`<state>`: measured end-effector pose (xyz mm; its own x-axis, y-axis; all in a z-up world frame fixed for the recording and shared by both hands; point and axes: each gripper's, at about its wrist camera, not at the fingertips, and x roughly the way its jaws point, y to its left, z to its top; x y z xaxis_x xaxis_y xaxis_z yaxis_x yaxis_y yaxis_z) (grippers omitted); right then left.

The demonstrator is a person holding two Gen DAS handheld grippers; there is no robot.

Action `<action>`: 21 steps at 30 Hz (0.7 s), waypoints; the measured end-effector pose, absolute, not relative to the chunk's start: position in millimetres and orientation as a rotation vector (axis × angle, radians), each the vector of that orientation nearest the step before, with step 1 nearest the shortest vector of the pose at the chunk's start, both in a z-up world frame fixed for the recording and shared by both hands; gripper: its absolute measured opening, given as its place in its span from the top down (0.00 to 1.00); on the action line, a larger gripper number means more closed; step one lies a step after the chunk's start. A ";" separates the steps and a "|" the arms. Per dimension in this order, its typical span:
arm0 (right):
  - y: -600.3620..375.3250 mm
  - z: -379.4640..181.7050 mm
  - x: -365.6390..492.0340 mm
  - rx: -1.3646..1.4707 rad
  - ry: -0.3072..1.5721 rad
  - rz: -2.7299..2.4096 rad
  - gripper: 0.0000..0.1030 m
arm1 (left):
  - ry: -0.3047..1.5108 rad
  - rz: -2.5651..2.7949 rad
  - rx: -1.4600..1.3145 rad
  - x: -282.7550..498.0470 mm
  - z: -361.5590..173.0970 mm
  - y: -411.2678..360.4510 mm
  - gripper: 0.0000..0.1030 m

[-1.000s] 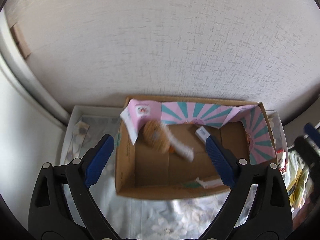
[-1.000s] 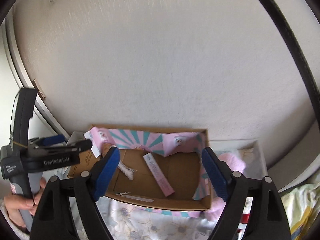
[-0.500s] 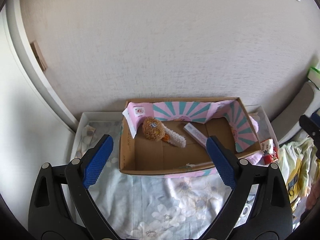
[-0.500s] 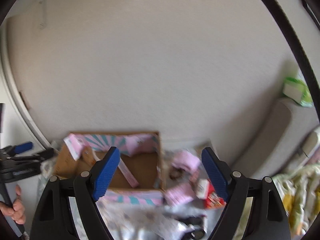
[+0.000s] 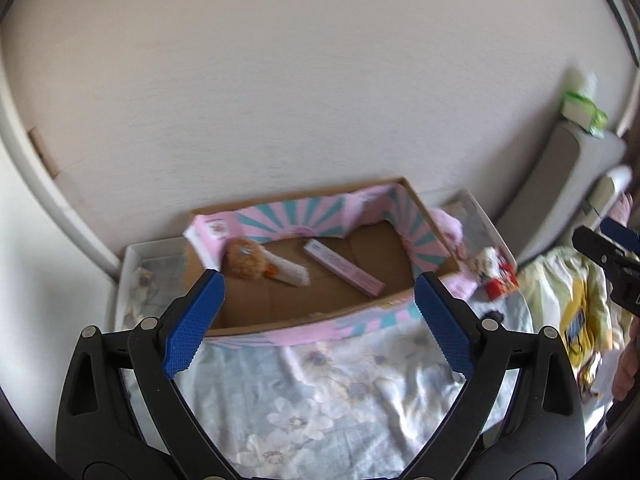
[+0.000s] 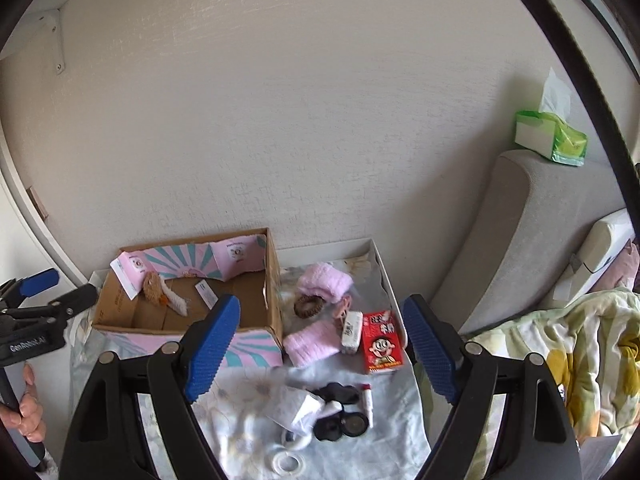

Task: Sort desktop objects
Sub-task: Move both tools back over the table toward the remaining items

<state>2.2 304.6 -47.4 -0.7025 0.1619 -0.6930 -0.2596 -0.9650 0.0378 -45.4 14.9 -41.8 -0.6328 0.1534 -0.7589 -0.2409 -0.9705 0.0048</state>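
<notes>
An open cardboard box (image 5: 320, 314) (image 6: 273, 280) with pink and teal lining stands against the wall. A brown plush toy (image 5: 244, 258) (image 6: 152, 286) and a slim pink package (image 5: 344, 266) (image 6: 206, 294) lie inside it. My left gripper (image 5: 316, 320) hangs open and empty above the box's near wall. My right gripper (image 6: 320, 352) is open and empty, over the loose items right of the box: pink fluffy cloths (image 6: 324, 282), a brown hair tie (image 6: 309, 306), a red carton (image 6: 381, 342), a lipstick (image 6: 367, 400) and black compacts (image 6: 340, 424).
Everything sits on a floral cloth (image 5: 320, 380) in a white tray (image 6: 384, 276) by the wall. A grey cushion (image 6: 520, 240) with a green tissue pack (image 6: 554, 136) stands at the right. A yellow-green blanket (image 6: 560, 340) lies below it.
Both grippers have drawn back from the box, risen and swung right. The plush toy, blurred a second ago, lies still in the box. The right wrist view has left the box for the loose items.
</notes>
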 end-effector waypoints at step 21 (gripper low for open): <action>340.9 -123.8 41.9 -1.401 0.236 2.591 0.21 | 0.396 2.264 -1.324 13.0 -152.9 125.4 0.07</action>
<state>41.9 340.9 -123.8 -0.5371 0.0880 -0.8389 -0.2379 -0.9700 0.0506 13.0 125.4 -152.9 -0.4135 0.2606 -0.8724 -0.5415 -0.8407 0.0056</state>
